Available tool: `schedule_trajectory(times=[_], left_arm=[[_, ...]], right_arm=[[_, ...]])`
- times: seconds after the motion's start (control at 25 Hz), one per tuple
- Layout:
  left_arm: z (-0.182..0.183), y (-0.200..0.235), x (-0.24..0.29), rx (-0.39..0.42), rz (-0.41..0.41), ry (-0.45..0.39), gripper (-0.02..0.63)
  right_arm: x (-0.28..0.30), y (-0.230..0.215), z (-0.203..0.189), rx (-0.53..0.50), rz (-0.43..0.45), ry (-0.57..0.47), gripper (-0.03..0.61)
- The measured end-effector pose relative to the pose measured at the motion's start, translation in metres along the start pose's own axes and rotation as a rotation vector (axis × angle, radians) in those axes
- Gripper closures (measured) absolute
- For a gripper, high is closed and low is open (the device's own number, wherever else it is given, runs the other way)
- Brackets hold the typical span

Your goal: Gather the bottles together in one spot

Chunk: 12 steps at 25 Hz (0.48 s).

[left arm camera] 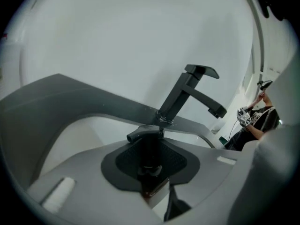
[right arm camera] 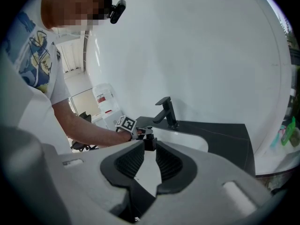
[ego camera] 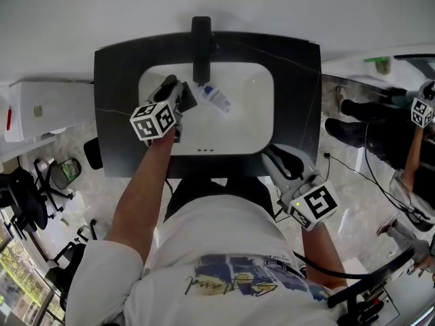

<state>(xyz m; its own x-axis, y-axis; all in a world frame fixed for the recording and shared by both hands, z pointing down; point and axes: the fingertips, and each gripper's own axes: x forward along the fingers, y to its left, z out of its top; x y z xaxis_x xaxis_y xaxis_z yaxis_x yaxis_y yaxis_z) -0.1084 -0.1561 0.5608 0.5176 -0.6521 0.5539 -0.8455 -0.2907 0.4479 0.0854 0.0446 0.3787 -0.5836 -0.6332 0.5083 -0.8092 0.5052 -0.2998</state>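
- Two bottles in view. I read the dark pump bottle (left arm camera: 149, 150) as clamped between the fingers of the left gripper (ego camera: 178, 99), held over the white sink (ego camera: 253, 117).
- The clear bottle (ego camera: 216, 98), with some blue on it, lies in the far part of the sink, just right of the held one and near the black faucet (ego camera: 201, 46).
- On the right gripper (ego camera: 273, 156) I see the fingers apart with nothing between them. It hangs at the near right edge of the dark counter (ego camera: 300, 94).
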Motion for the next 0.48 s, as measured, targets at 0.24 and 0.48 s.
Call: schedule_trajectory(times=[0.24, 0.48], left_arm=[[0.033, -0.026, -0.021, 0.21, -0.092, -0.04, 0.517], [0.077, -0.043, -0.032, 0.358, -0.181, -0.1, 0.517]], right_arm=[[-0.002, 0.012, 0.001, 0.003, -0.018, -0.021, 0.5], [0.0, 0.019, 0.005, 0.013, -0.054, -0.035, 0.5]])
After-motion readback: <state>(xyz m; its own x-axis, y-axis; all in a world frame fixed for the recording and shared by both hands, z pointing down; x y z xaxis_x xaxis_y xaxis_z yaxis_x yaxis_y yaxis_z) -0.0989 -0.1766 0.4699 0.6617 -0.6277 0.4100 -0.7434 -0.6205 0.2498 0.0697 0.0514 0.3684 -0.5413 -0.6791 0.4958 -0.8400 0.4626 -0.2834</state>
